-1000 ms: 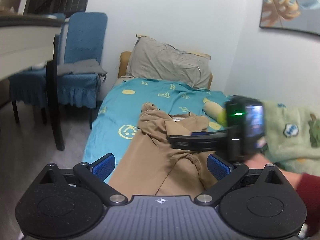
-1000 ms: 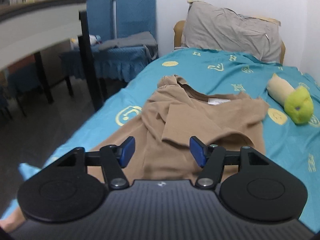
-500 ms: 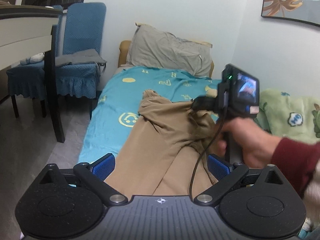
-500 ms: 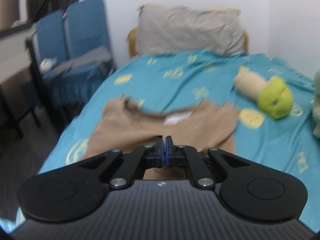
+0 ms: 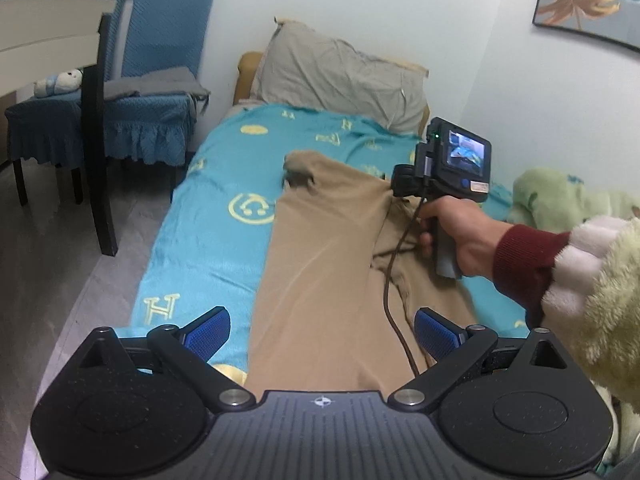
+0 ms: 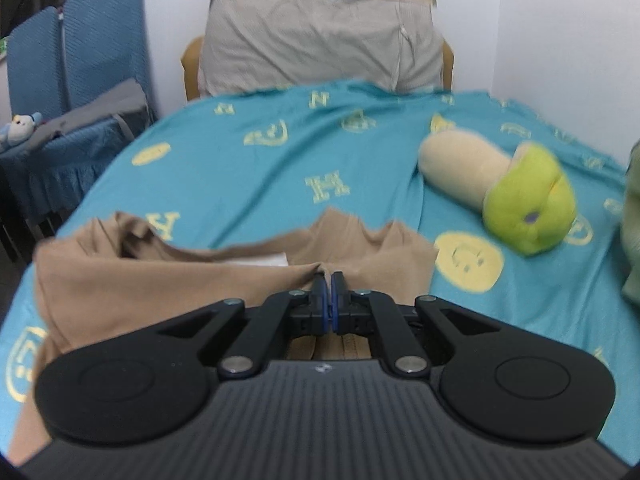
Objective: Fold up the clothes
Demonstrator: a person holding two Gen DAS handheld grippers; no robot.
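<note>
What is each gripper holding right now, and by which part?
The right gripper is shut on the tan shirt, pinching a fold of cloth near its collar end. The left gripper is open, holding nothing.

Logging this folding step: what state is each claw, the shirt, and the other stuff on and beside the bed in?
Left claw: open, above the shirt's lower part.
Right claw: shut on the tan shirt.
Tan shirt: partly folded, pinched near the collar.
Pillow: propped against the headboard.
Green plush: lying on the blanket.
Chair: draped with grey cloth.
</note>
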